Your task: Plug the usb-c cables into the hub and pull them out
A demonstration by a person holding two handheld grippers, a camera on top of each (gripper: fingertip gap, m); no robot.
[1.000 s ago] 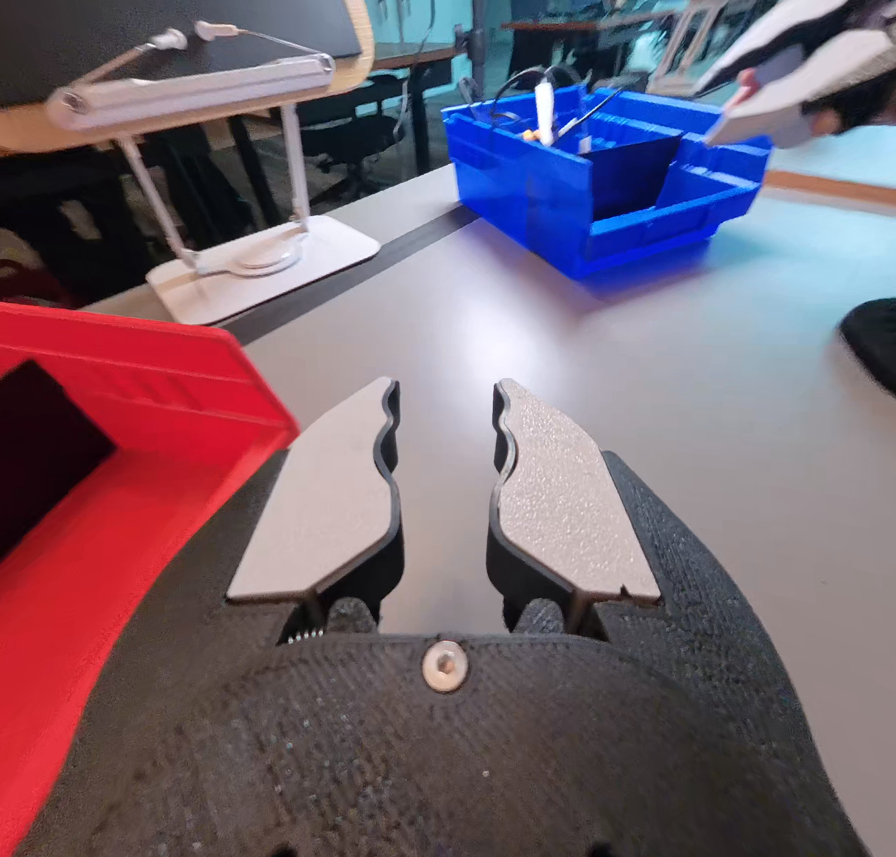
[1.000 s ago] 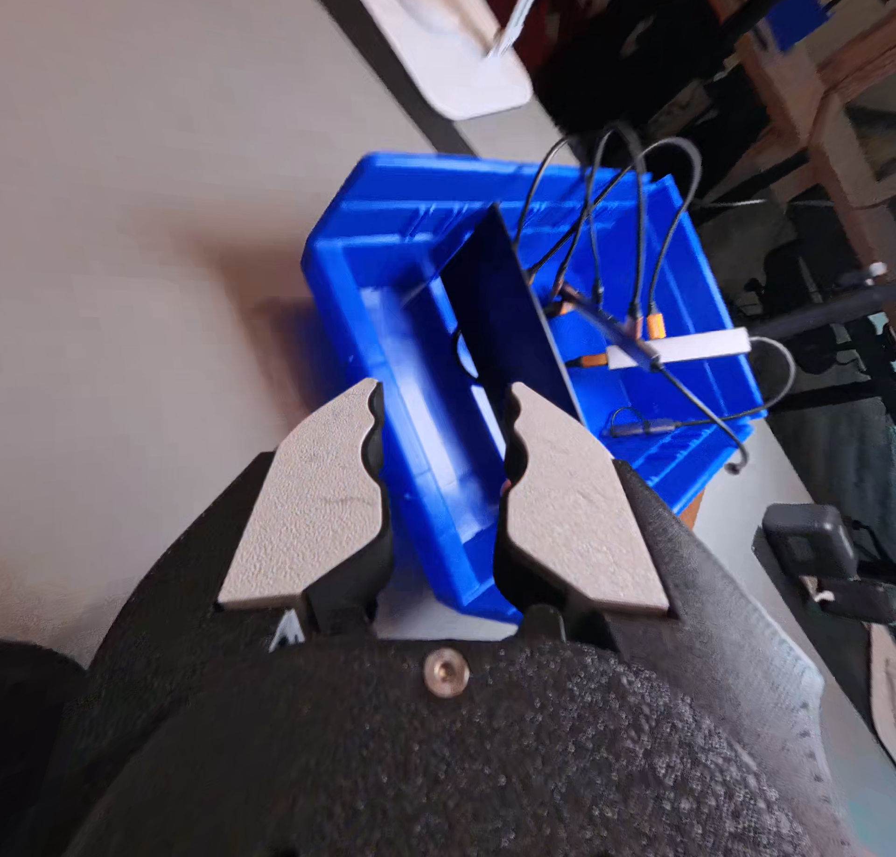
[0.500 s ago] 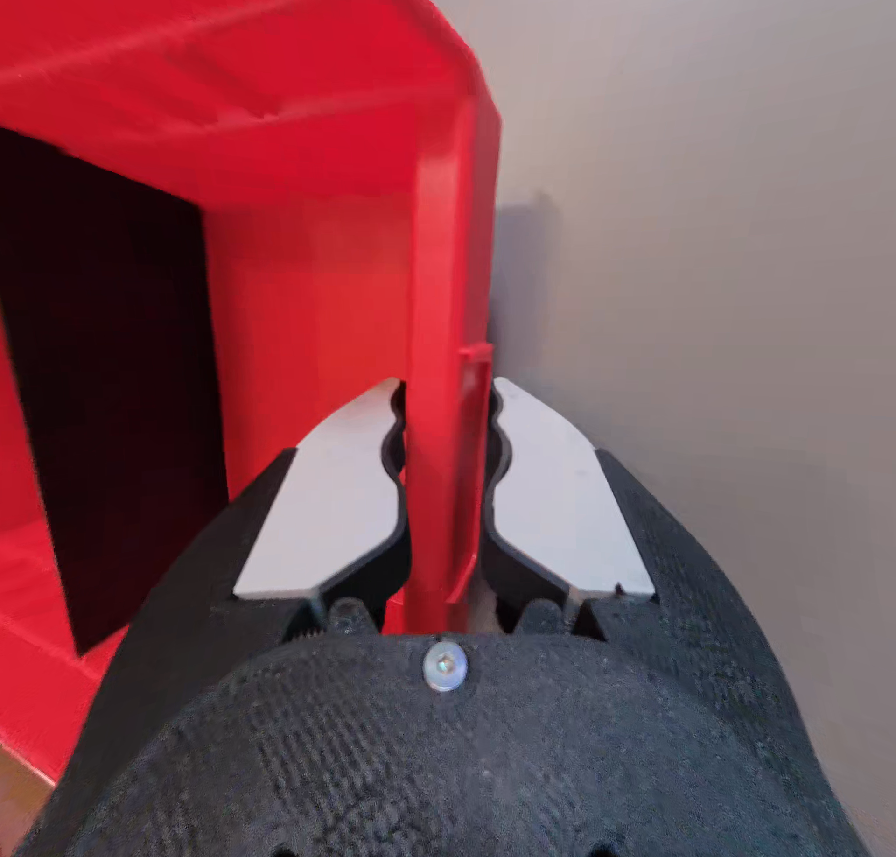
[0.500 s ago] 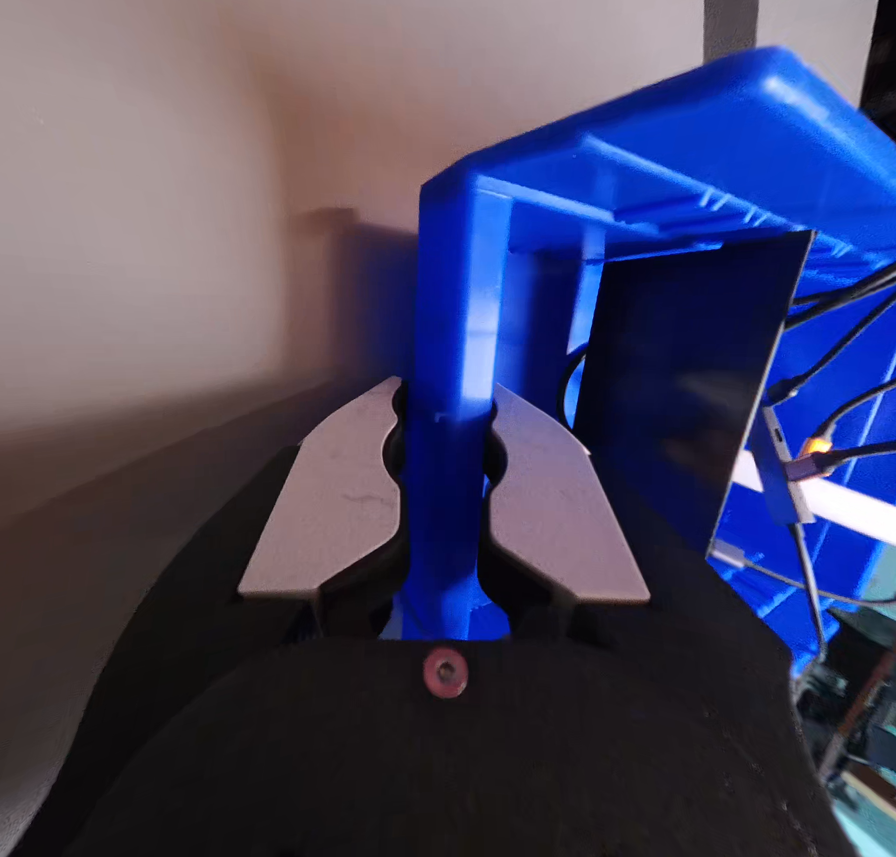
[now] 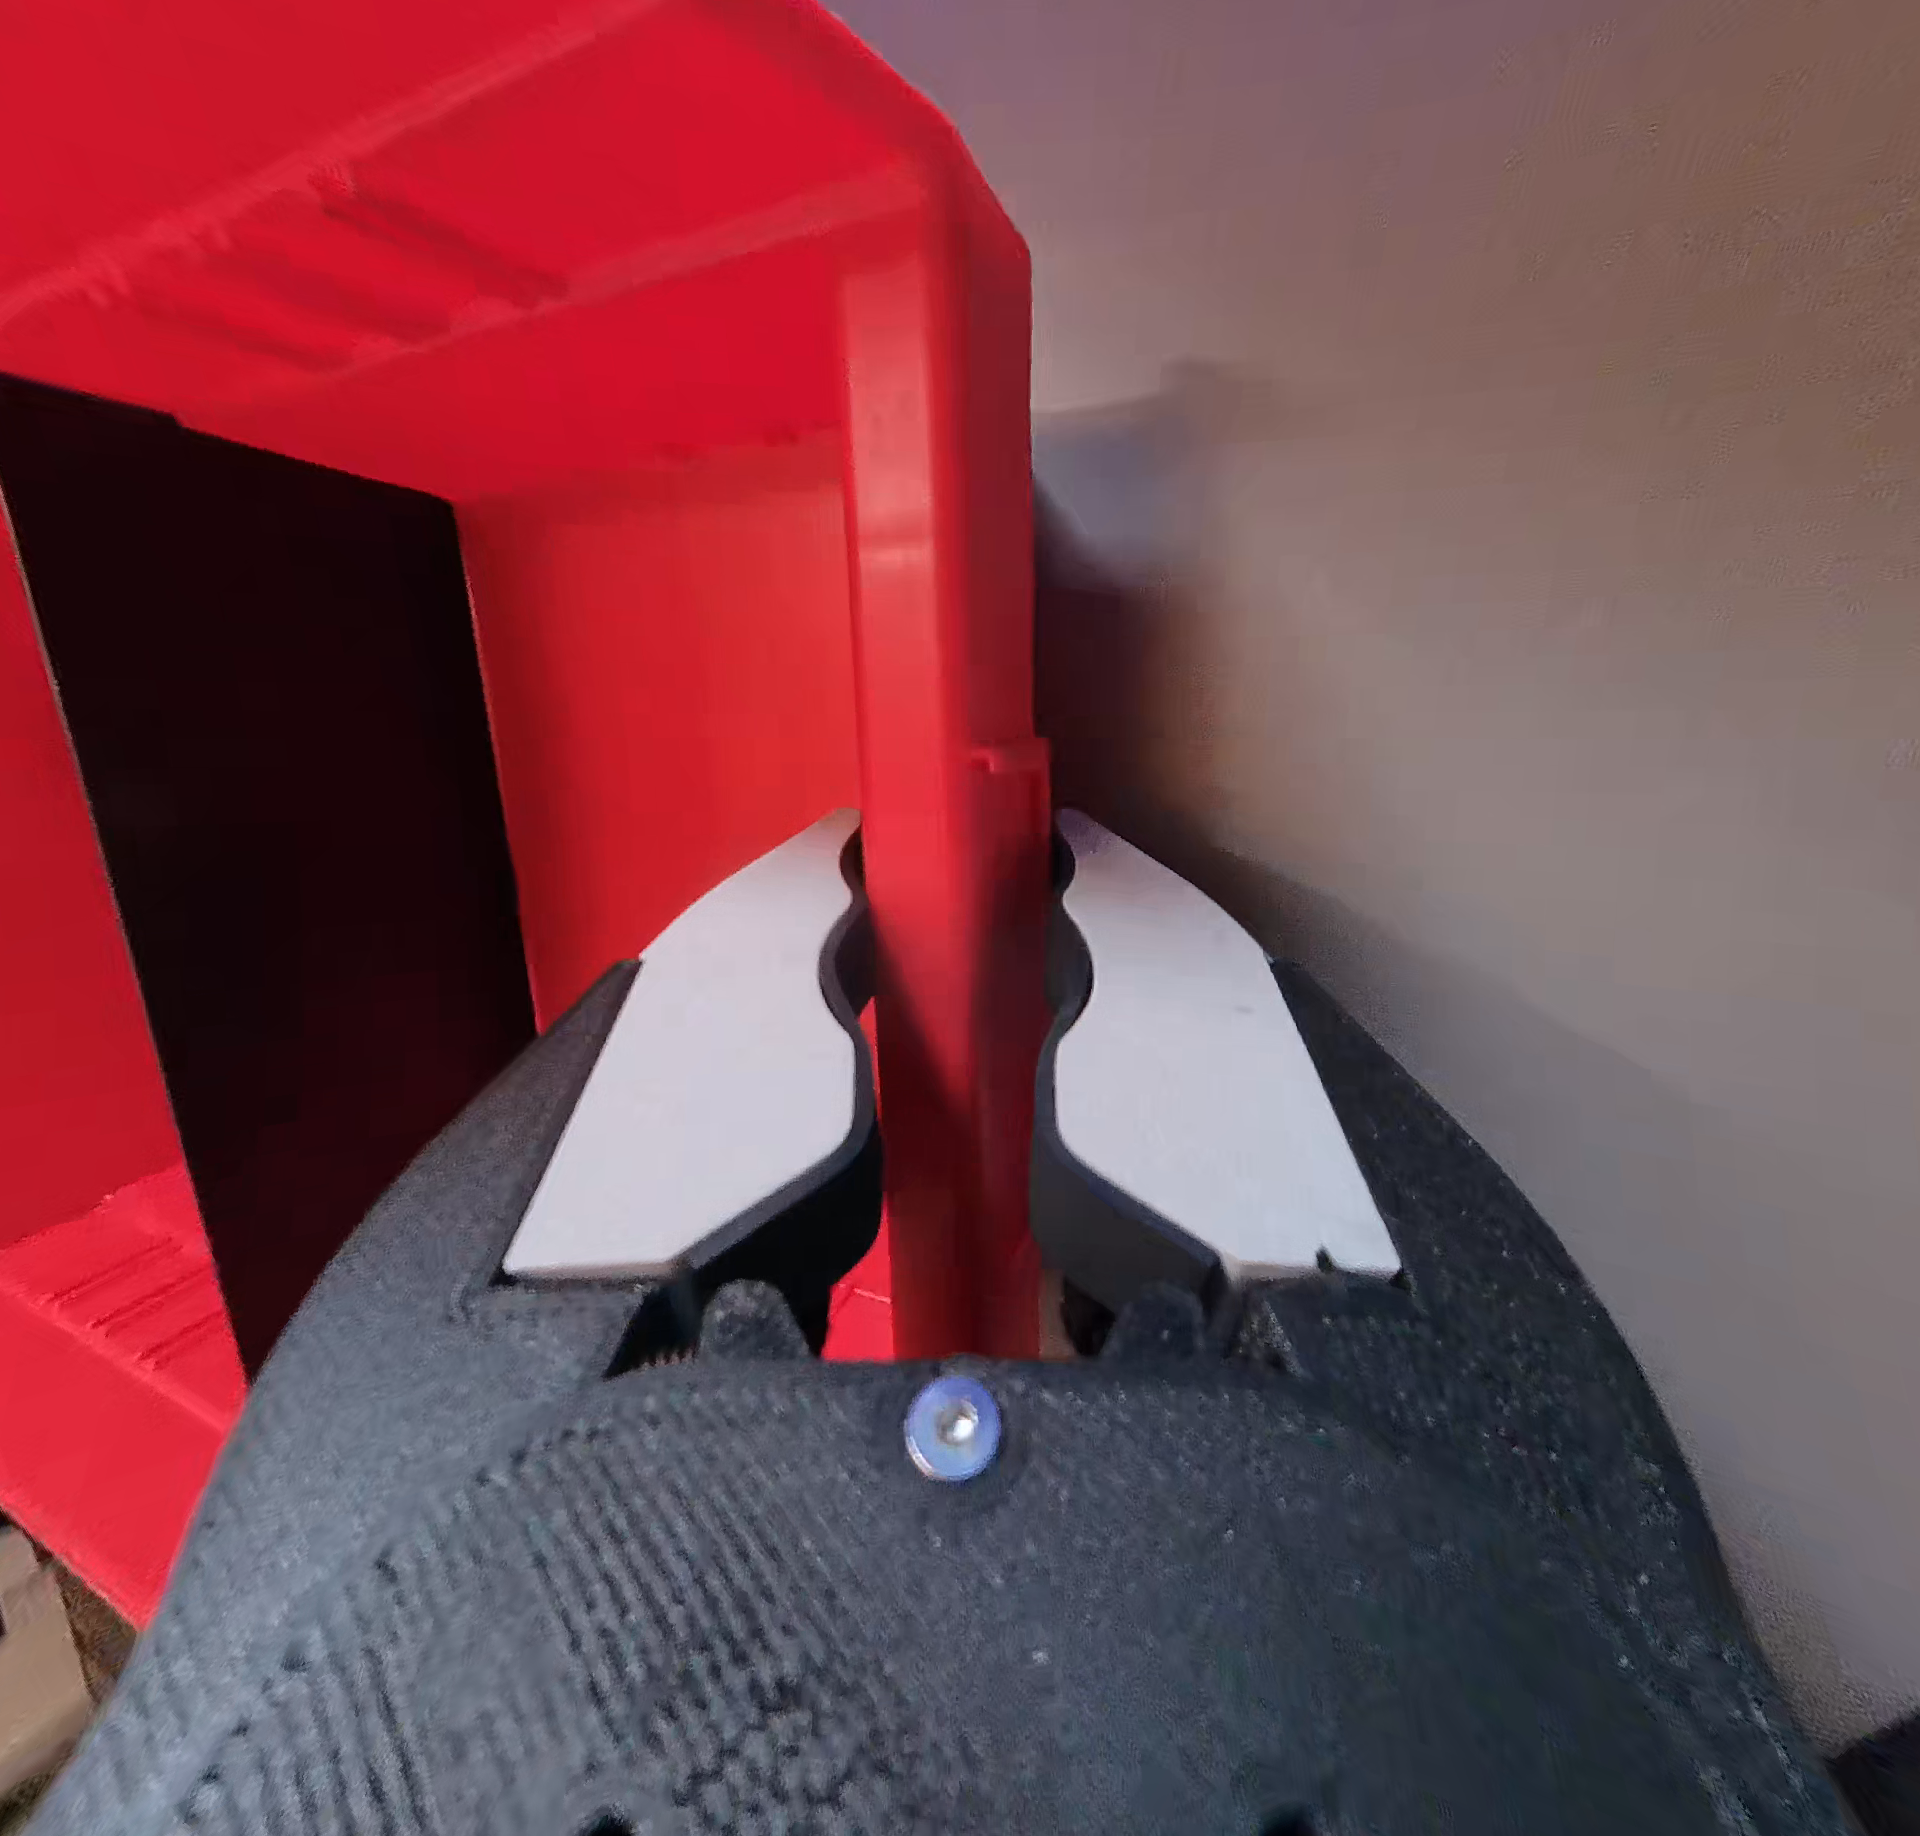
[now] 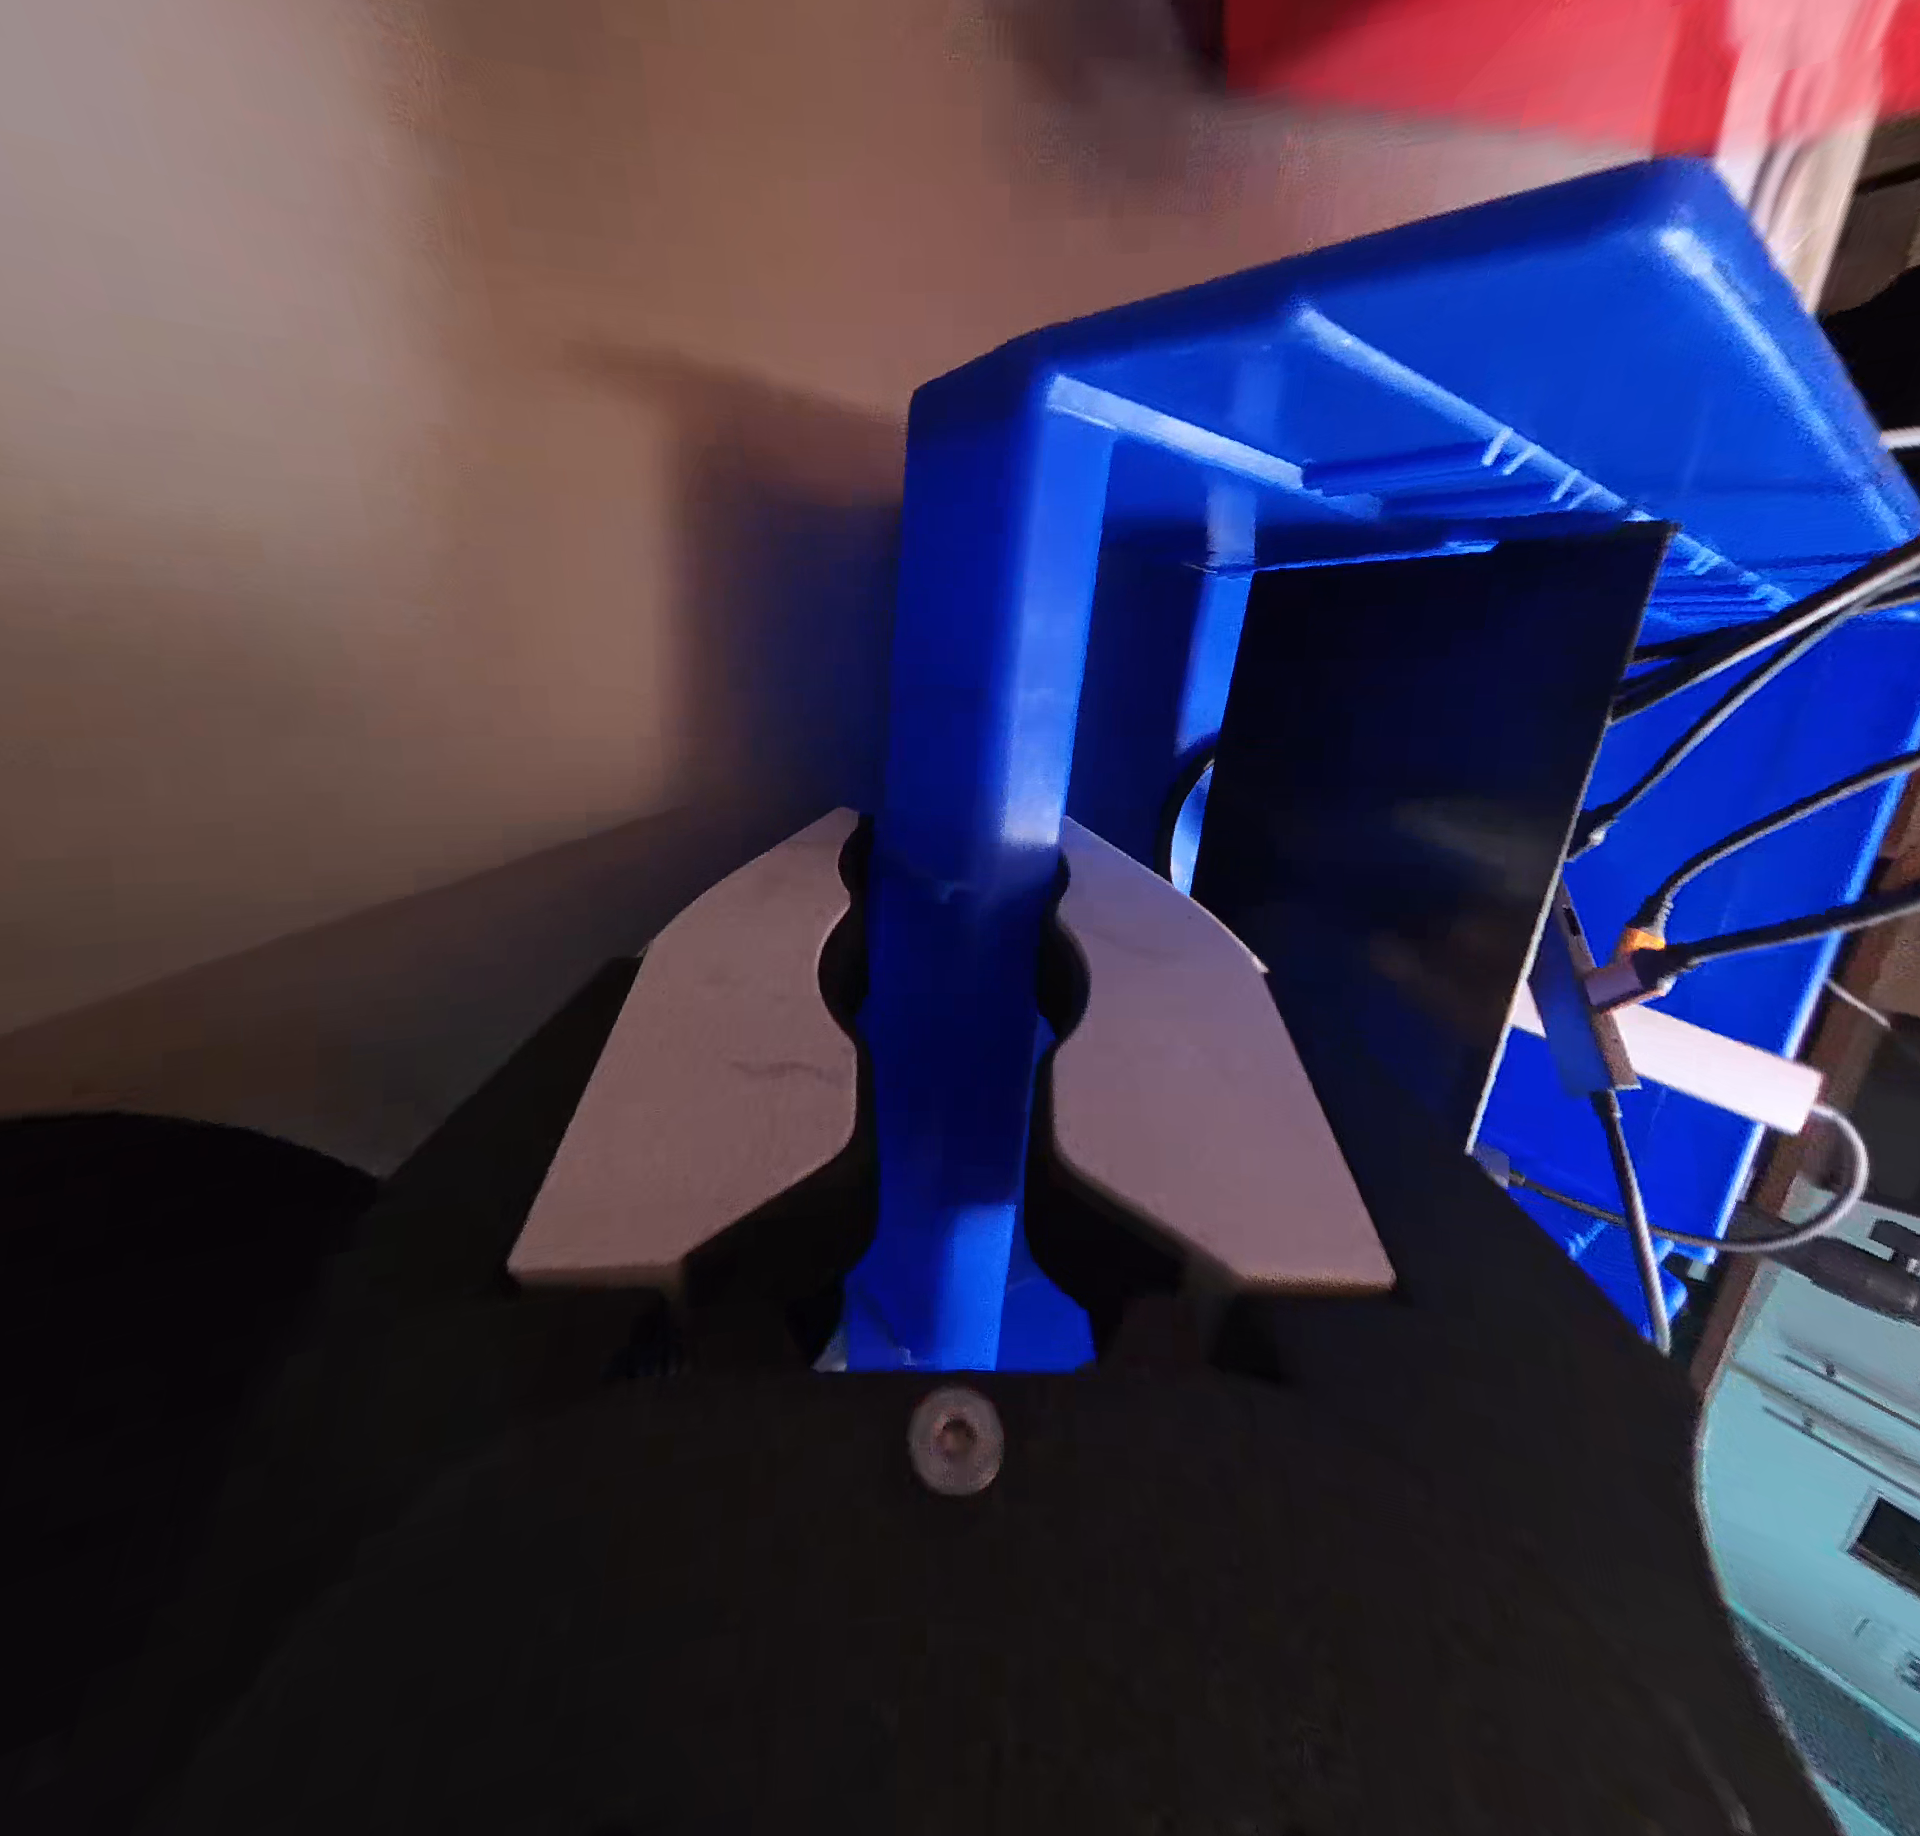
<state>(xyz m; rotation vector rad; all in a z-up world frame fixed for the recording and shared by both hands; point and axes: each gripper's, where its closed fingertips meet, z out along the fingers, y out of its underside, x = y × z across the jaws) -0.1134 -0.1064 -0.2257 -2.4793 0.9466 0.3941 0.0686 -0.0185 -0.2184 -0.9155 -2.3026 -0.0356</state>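
Hub: a slim white bar (image 6: pixel 1704 1064) lying in the far section of the blue bin, behind the dark divider, off to the right in the right wrist view.
Cables: several thin dark leads (image 6: pixel 1766 664) arch out of that same section; one with an orange collar (image 6: pixel 1645 941) meets a grey plug body beside the white bar, though I cannot tell how many are seated in it.
Divider: a dark flat panel (image 6: pixel 1403 799) stands upright inside the bin, splitting it into a near and a far section.
Blue bin: its near side wall (image 6: pixel 966 695) runs straight up between the right fingers; the bin looks tipped in this view.
Right gripper: (image 6: pixel 958 851) fingers drawn in narrow, clamped on either face of the blue wall.
Red bin: its side wall (image 5: pixel 935 643) stands between the left fingers, with a dark panel (image 5: pixel 260 799) inside; it shows as a red blur at the top of the right wrist view.
Left gripper: (image 5: pixel 956 841) fingers narrow, pressed on both faces of the red wall.
Table: pale grey surface (image 5: pixel 1558 539) beside both bins.
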